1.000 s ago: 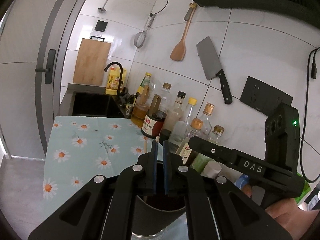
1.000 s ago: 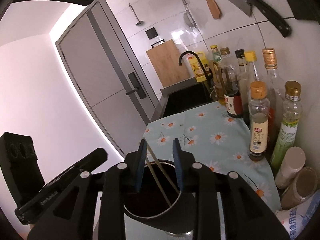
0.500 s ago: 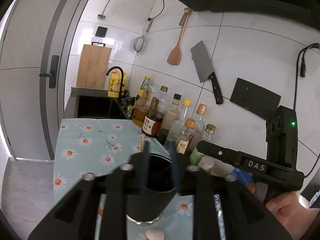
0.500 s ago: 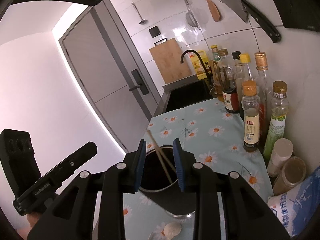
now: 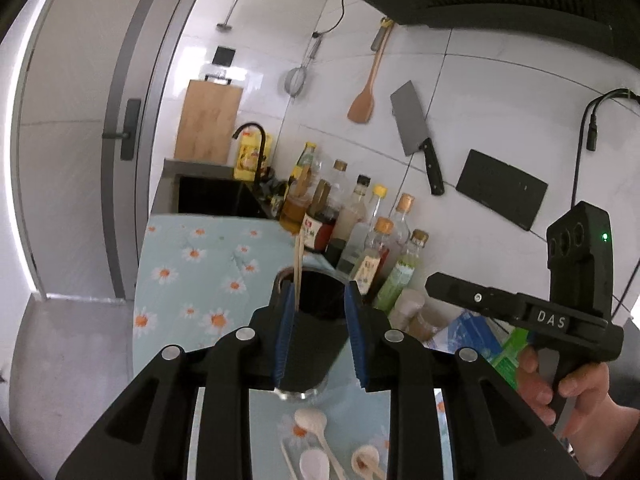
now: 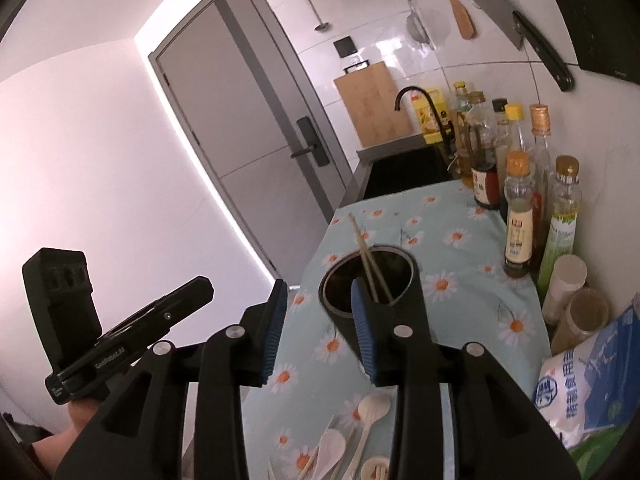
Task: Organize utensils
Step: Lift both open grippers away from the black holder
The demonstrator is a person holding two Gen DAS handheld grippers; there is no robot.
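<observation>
A black utensil cup (image 5: 316, 344) stands on the daisy-print cloth with chopsticks (image 5: 298, 268) leaning inside it; it also shows in the right wrist view (image 6: 372, 292), as do the chopsticks (image 6: 366, 260). My left gripper (image 5: 318, 340) is open, its blue pads either side of the cup. My right gripper (image 6: 320, 332) is open and empty, just left of the cup. Wooden spoons (image 5: 316, 428) and loose chopsticks lie on the cloth in front of the cup; the spoons (image 6: 368, 412) show in the right wrist view too.
Several sauce bottles (image 6: 520, 216) line the wall on the right, with jars (image 6: 580, 316) and a blue-white bag (image 6: 592, 380) nearer. A black sink with faucet (image 6: 412, 96) lies beyond the cloth. A cleaver (image 5: 416, 136) and wooden spatula (image 5: 364, 100) hang on the tiles.
Both grippers have opened and pulled back and up from the cup. The chopsticks now stand free inside it. The spoons on the cloth have come into view.
</observation>
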